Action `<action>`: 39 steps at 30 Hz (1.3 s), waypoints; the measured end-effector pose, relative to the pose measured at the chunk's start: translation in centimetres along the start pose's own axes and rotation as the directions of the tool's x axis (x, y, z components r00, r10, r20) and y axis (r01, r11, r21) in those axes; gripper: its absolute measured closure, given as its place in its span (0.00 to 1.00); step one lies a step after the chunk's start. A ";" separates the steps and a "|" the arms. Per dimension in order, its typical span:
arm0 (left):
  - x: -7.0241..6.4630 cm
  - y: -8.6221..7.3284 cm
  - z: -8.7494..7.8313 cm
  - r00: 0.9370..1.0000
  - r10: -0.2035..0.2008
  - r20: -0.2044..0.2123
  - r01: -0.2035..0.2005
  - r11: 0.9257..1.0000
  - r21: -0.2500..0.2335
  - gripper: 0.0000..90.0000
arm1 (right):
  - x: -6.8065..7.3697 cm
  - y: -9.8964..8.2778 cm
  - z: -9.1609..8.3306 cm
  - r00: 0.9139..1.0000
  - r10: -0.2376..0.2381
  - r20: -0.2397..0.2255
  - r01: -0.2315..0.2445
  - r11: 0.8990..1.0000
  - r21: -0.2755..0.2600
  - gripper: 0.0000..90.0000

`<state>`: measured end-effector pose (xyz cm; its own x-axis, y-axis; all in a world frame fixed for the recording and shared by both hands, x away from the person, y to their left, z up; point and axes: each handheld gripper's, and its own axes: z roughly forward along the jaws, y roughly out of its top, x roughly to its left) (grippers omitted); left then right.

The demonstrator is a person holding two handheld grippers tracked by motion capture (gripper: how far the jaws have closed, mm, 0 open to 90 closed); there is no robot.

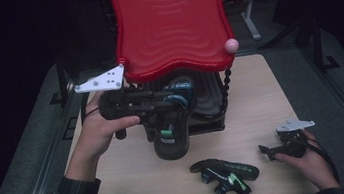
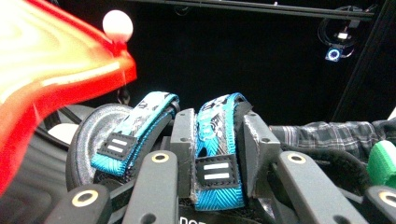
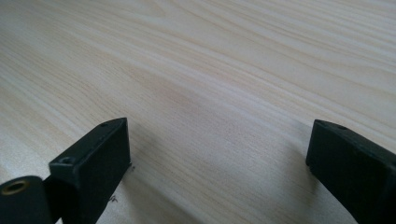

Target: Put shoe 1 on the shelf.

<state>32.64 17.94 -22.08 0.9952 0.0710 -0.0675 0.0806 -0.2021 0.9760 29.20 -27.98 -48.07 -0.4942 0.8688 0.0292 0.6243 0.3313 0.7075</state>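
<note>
Left hand-held gripper (image 2: pixel 218 140): clenched on sandal's blue strap (image 2: pixel 215 140) | right hand-held gripper (image 3: pixel 219 158): released, held over counter (image 3: pixel 210 70)

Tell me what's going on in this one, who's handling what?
A person works two handheld grippers at a wooden table. The left gripper is shut on a blue strap of a black sandal, held up in front of a black rack under a red tray. The second sandal lies on the table near the front edge. The right gripper rests open by the table, holding nothing.
</note>
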 end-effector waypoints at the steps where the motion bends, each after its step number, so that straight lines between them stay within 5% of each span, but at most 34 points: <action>1: 0.0 0.3 0.0 1.000 0.006 0.000 -0.006 1.000 0.000 0.76 | 0.0 0.0 0.0 1.000 0.000 0.001 0.000 1.000 0.000 0.06; 13: 1.0 4.8 -0.6 0.998 0.059 -0.022 -0.060 0.998 -0.018 0.76 | 0.0 0.0 0.0 1.000 0.000 0.000 0.000 1.000 0.000 0.06; 21: 2.8 7.5 -1.2 0.994 0.077 -0.075 -0.078 0.997 -0.011 0.76 | 0.0 0.0 0.0 1.000 -0.001 0.000 0.001 1.000 0.001 0.06; 31: 6.0 10.4 -1.8 0.984 0.088 -0.155 -0.088 0.996 0.005 0.76 | 0.0 0.0 0.0 1.000 -0.001 -0.001 0.001 1.000 0.001 0.06; 39: 9.1 12.2 -1.6 0.968 0.086 -0.234 -0.089 0.996 -0.002 0.76 | 0.0 0.0 0.0 1.000 0.000 -0.001 0.000 1.000 0.001 0.06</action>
<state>42.58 17.68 -10.48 0.9576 0.2800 0.0671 -0.0086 -0.2052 0.9787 29.21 -28.00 -48.06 -0.4948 0.8685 0.0297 0.6249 0.3318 0.7067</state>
